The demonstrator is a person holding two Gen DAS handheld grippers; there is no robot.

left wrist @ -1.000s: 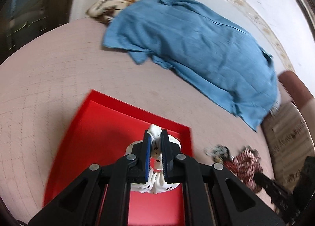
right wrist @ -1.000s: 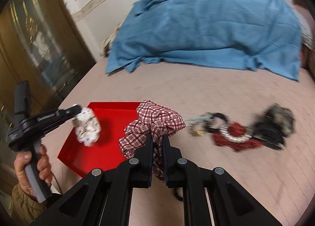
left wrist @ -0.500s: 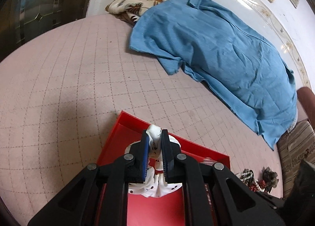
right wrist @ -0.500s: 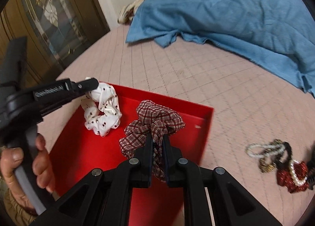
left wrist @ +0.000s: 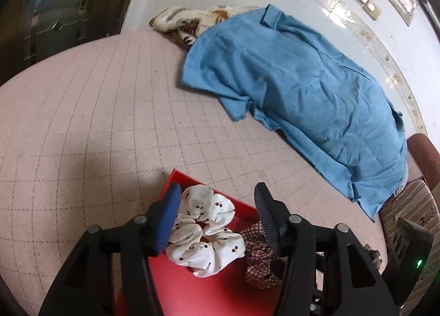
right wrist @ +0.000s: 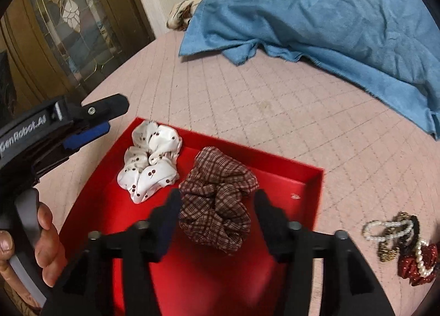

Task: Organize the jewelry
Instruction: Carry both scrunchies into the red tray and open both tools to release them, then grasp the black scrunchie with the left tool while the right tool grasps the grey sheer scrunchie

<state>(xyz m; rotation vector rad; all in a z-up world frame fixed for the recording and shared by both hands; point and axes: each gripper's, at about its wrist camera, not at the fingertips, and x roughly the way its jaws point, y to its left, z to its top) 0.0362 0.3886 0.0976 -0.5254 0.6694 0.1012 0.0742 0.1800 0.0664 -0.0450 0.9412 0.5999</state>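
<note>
Red tray [right wrist: 308, 178] sits on the pink quilted bed [right wrist: 247, 101], lower centre of frame. Left gripper [left wrist: 217, 211]: fingers spread and opening, white cherry-print scrunchie [left wrist: 205, 236] lying loose between them in the tray. Right gripper [right wrist: 217, 206]: fingers spread and opening, plaid scrunchie [right wrist: 217, 195] resting free between them, beside the white one. Bead jewelry pile [right wrist: 401, 244] lies on the bed at lower right, outside the tray.
</note>
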